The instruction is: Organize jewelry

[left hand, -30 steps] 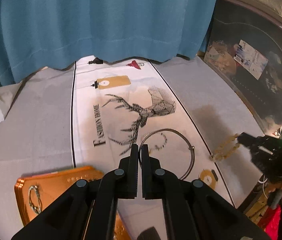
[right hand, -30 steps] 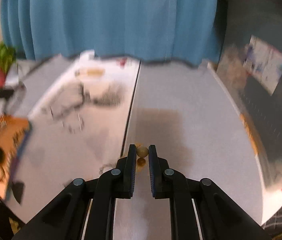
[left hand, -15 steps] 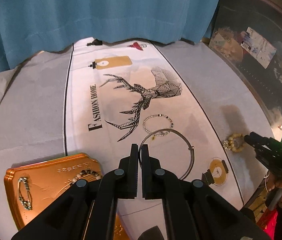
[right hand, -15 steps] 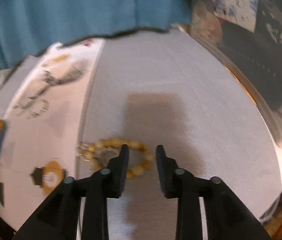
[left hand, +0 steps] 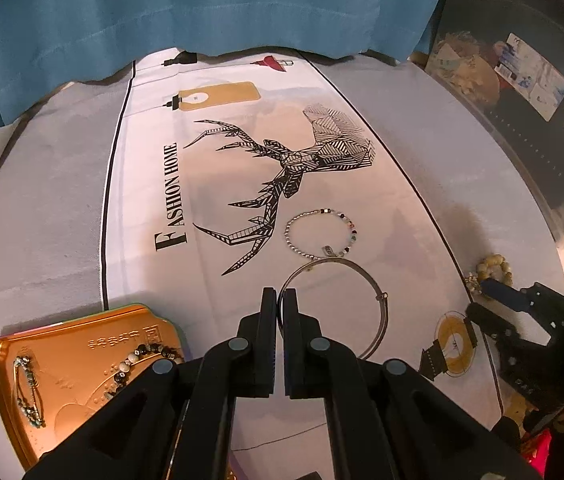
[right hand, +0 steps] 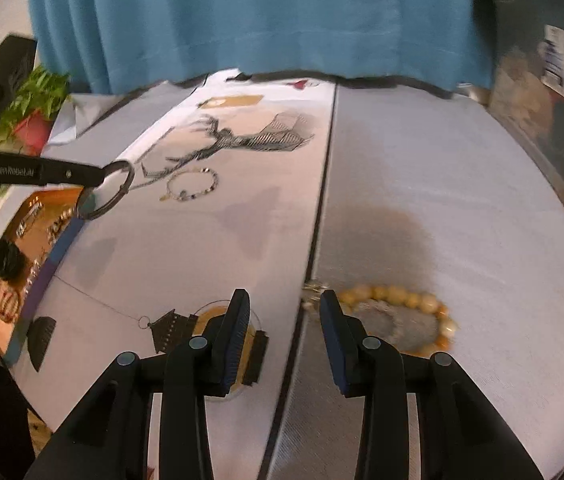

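Note:
My left gripper (left hand: pixel 279 300) is shut on the rim of a thin silver bangle (left hand: pixel 382 300). In the right wrist view the bangle (right hand: pixel 125 184) hangs from the left gripper (right hand: pixel 99 178) just beside the gold tin (right hand: pixel 21 240). My right gripper (right hand: pixel 285 300) is open with nothing between its fingers, low over the cloth. A yellow bead bracelet (right hand: pixel 394 293) lies on the grey cloth just right of its right finger. In the left wrist view the right gripper (left hand: pixel 480 298) sits beside the yellow bracelet (left hand: pixel 492 262). A small beaded bracelet (left hand: pixel 289 236) lies by the deer print.
The gold tin (left hand: pixel 73 360) at the near left carries several bracelets. A white runner (left hand: pixel 153 280) with a deer print crosses the grey table. A blue curtain (left hand: pixel 201 8) hangs behind. A potted plant (right hand: pixel 33 128) stands far left, and dark clutter (left hand: pixel 542 120) lines the right edge.
Both grippers have come down toward the table. The right gripper opened and let go of the yellow bead bracelet, which now lies on the cloth. The left stays shut on the bangle.

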Available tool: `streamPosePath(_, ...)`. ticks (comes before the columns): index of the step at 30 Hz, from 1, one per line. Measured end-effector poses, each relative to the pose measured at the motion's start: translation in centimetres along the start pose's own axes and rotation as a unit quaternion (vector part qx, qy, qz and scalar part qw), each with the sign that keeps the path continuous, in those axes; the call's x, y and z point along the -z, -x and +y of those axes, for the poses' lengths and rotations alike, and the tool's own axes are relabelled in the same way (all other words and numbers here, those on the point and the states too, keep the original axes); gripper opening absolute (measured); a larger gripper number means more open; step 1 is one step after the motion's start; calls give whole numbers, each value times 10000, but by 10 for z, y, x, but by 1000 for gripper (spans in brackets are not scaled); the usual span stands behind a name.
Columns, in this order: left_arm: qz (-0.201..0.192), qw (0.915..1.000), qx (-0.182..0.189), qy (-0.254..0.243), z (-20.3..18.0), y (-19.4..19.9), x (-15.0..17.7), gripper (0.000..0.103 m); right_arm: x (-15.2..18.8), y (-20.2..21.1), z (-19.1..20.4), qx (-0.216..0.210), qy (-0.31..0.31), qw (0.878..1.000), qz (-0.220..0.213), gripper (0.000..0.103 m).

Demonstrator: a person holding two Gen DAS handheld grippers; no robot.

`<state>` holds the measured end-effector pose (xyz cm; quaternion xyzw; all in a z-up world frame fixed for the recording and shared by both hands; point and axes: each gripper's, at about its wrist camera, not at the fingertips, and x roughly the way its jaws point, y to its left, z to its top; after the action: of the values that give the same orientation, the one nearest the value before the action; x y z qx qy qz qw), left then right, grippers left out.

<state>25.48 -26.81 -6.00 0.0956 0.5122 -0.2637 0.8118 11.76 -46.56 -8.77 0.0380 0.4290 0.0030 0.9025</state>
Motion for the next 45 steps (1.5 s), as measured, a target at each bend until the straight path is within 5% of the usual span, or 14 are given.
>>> streamPosePath(11, 129, 9999, 27, 51, 5, -16, 0, 1, -5, -20, -14, 454, 102, 9989, 20, 37)
streamPosePath(14, 199, 9998, 1, 54, 6, -24, 1, 1, -2, -19, -10, 514, 240, 9983, -127, 11)
streamPosePath(18, 211, 9997, -1, 134, 10, -23, 2, 1, -4, -19, -3, 632, 412, 9971, -99, 9)
streamPosePath(23, -149, 9997, 92, 162, 8, 15, -6, 1, -42, 45, -17, 349, -194, 9954, -871, 9)
streamPosePath(33, -842, 9961, 255, 70, -5, 105, -6, 1, -74, 120, -2, 246, -301, 9892, -1415, 9)
streamPosePath(40, -1106, 9934, 269, 161, 9, 159, 42, 1, -44, 147, 41, 262, -35, 9911, -1303, 9)
streamPosePath(45, -1249, 9909, 179, 467, 44, 199, 109, 1, -8, 165, 90, 70, 51, 9921, -1255, 9)
